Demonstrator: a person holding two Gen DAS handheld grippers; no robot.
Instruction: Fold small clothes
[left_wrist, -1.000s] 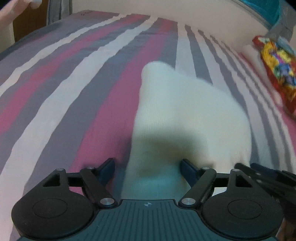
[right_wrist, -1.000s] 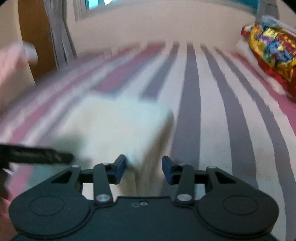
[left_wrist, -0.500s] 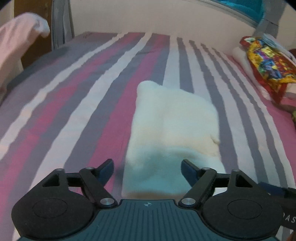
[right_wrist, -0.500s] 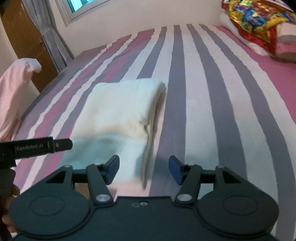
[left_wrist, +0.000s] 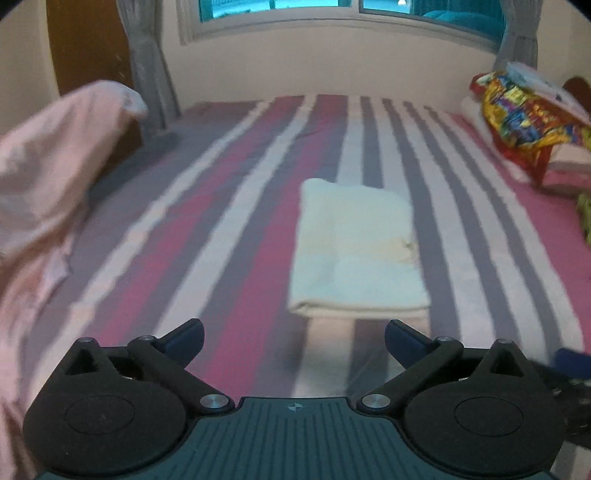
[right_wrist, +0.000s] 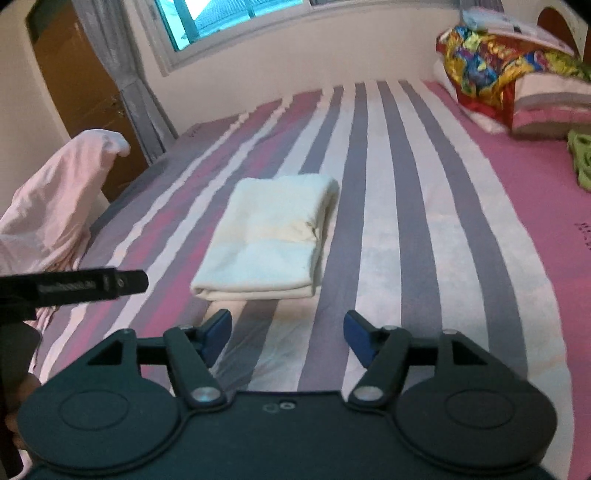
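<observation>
A cream-white garment (left_wrist: 356, 247) lies folded into a neat rectangle on the striped bed; it also shows in the right wrist view (right_wrist: 269, 240). My left gripper (left_wrist: 294, 338) is open and empty, held back from the garment's near edge. My right gripper (right_wrist: 287, 332) is open and empty, just short of the garment's near edge. The left gripper's body (right_wrist: 74, 286) shows at the left edge of the right wrist view.
The bed (left_wrist: 207, 236) has pink, grey and white stripes. A pink cloth (left_wrist: 48, 177) is heaped at the left edge, also in the right wrist view (right_wrist: 55, 206). Colourful bedding and pillows (right_wrist: 498, 62) lie at the far right. A green item (right_wrist: 581, 158) lies at the right edge.
Both grippers have pulled back and up from the folded garment. It now lies farther off and whole in both views; earlier it reached between the fingers.
</observation>
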